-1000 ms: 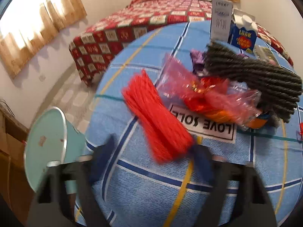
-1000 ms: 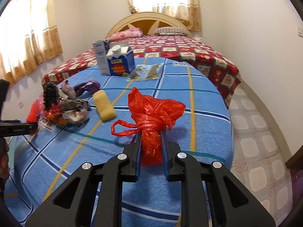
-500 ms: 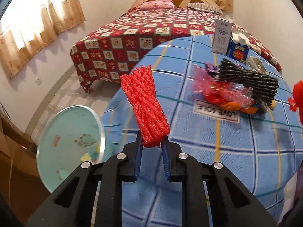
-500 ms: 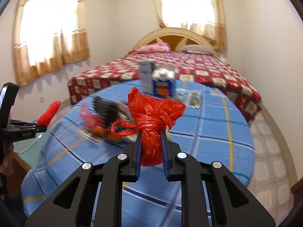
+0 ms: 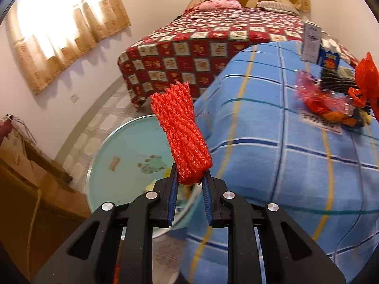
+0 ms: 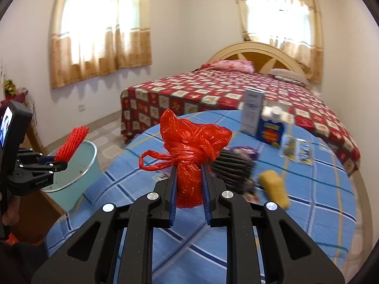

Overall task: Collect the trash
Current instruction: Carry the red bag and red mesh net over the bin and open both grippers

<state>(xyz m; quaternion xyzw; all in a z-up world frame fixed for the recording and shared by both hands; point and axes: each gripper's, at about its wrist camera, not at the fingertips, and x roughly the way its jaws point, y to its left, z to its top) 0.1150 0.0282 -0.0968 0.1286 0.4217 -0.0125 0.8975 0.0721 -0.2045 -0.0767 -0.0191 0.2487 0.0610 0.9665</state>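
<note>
My left gripper [image 5: 189, 177] is shut on a red foam net sleeve [image 5: 181, 132] and holds it above the rim of a light blue bin [image 5: 118, 161] beside the table. The sleeve [image 6: 71, 143], left gripper [image 6: 51, 162] and bin [image 6: 78, 172] also show at the left of the right wrist view. My right gripper [image 6: 188, 175] is shut on a knotted red plastic bag [image 6: 191, 146], held above the blue checked tablecloth [image 6: 308, 189]. The bag also shows at the right edge of the left wrist view [image 5: 366, 75].
On the table lie a trash pile with a black ribbed item [image 6: 233, 168], a pink wrapper [image 5: 312, 94], a yellow sponge [image 6: 274, 187], a blue carton [image 6: 271, 132], a white box [image 6: 252, 112] and sachets [image 6: 296, 151]. A bed with red checked cover [image 6: 213, 90] stands behind. A wooden cabinet [image 5: 28, 201] is left.
My left gripper carried the red net sleeve off the table, leftward over the blue bin. My right gripper swung left with the red bag toward the trash pile and bin.
</note>
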